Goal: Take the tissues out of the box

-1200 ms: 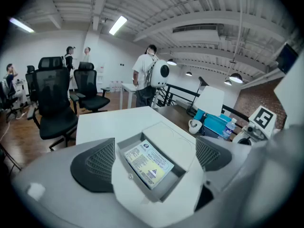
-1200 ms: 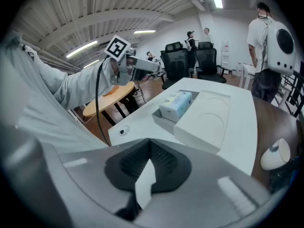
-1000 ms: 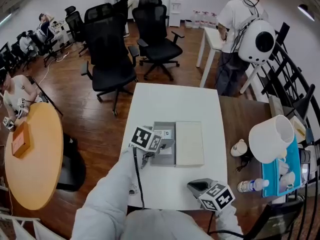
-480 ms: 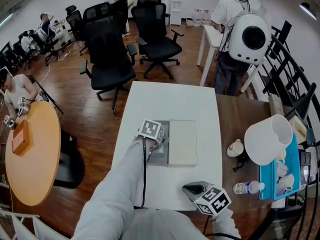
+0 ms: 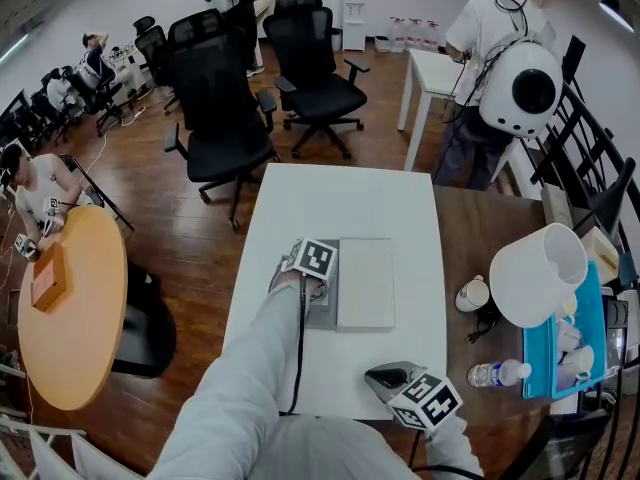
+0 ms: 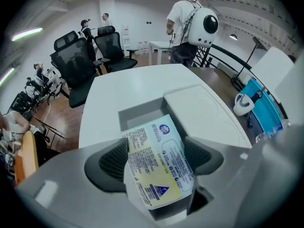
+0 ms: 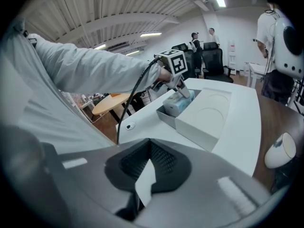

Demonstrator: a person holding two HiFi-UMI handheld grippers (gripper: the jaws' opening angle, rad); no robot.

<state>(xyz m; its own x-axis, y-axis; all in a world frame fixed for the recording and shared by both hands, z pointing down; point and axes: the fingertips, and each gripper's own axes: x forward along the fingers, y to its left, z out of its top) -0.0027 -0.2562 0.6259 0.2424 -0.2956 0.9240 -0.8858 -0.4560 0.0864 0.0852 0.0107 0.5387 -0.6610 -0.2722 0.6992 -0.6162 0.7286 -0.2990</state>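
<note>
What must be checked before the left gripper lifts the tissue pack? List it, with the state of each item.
1. Tissue pack between the left gripper pads: ok. The jaws have just been closing, and the pads meet it on both sides.
2. Grip firm enough to lift: cannot tell.
3. Pack out of the grey tray: not ok, its lower end sits inside.
4. White lid out of the way: ok, it lies beside the tray, not over the pack.
5. Right gripper out of the way: ok, at the near edge of the table, apart from the box.
</note>
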